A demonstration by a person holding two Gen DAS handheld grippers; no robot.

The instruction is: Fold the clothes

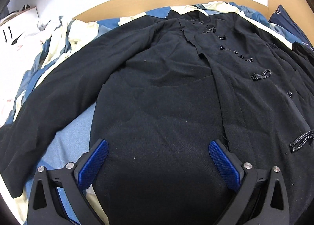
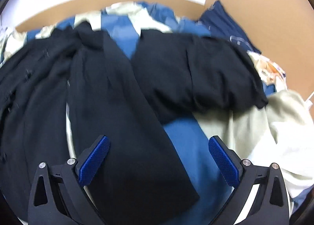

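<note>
Lying spread flat across a blue and cream patterned bedsheet (image 1: 64, 142): a black coat (image 1: 161, 107), front up, collar toward the far edge, a row of black loop fastenings (image 1: 261, 74) running down its right half. Hovering just above the coat's lower front panel: the left gripper (image 1: 158, 150), blue-padded fingers (image 1: 94, 164) standing wide apart with only dark cloth showing between them, nothing clamped. Stretching out to the left of that gripper: one sleeve (image 1: 45, 115), draped diagonally over the sheet, cuff end near the lower left of the left wrist view. Overlapping down the middle: the coat's front opening edge, passing close beside the right-hand pad. Hanging over the coat's right side in the right wrist view: the right gripper (image 2: 159, 149), jaws likewise spread open and empty, the left pad (image 2: 95, 159) over a long black panel (image 2: 125, 126) of the coat, the other pad over bare blue sheet (image 2: 188, 146). Lying bent across the sheet beyond that gripper: the other sleeve (image 2: 198, 79), well apart from the pads. Blurring somewhat: the whole right wrist view. Bunching at the right of it: pale cream cloth (image 2: 274, 126). Resting near the far right corner: a navy garment (image 2: 221, 18), partly against a brown cardboard panel (image 2: 265, 8) standing behind the bed. Heaping at the far left: light-coloured clothes (image 1: 43, 30), beside a white box; contents not distinguishable.
</note>
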